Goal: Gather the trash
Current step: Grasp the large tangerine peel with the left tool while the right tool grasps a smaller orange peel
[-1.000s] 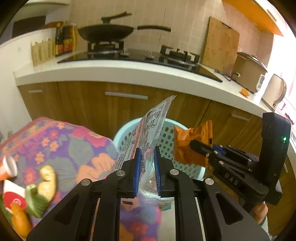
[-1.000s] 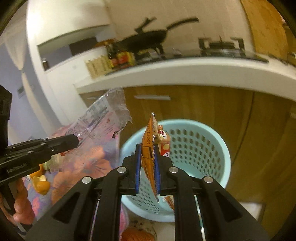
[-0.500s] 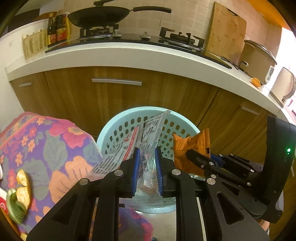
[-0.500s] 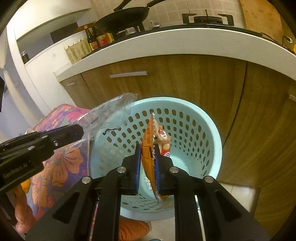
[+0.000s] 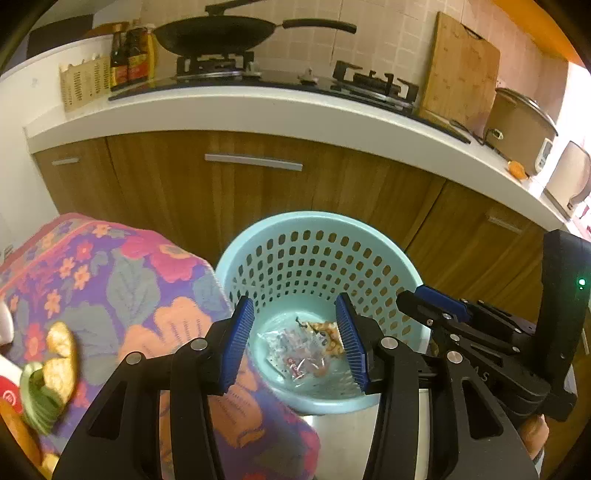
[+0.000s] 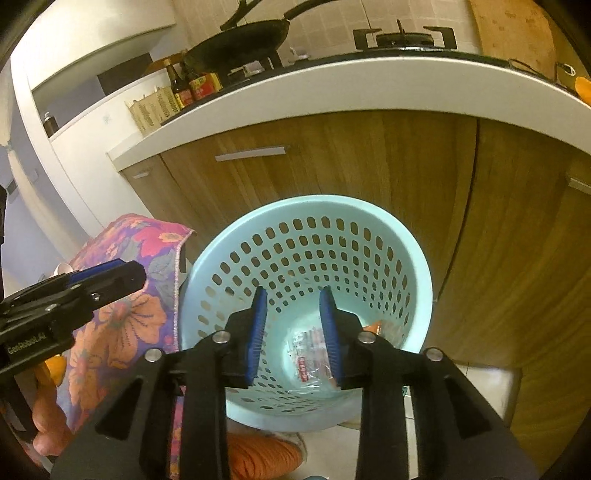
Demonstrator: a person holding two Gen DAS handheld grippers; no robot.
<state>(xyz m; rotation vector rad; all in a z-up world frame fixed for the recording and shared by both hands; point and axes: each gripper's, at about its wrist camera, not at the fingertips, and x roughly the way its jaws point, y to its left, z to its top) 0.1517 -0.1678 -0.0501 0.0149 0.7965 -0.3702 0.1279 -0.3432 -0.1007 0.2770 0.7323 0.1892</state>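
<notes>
While both sets of jaws are opening with nothing between them, the left gripper [image 5: 295, 332] and right gripper [image 6: 293, 325] hover over the basket [image 5: 317, 221] (wrappers [image 5: 303, 350] lie inside).

I had the basket [image 5: 321, 236] standing on the floor in front of the cabinet doors [image 5: 255, 192], below the desk [image 5: 280, 114]. Inside the basket, on its bottom, lay the clear wrapper [image 5: 295, 354] with the snack packet [image 5: 327, 334] touching it on the right. Left of the basket, touching its wall, stood the cloth-covered table [image 5: 122, 295]. Above and behind the basket, on the desk, sat the stove [image 5: 295, 79] carrying the wok [image 5: 218, 35], with the cutting board [image 5: 460, 66] right of it.
</notes>
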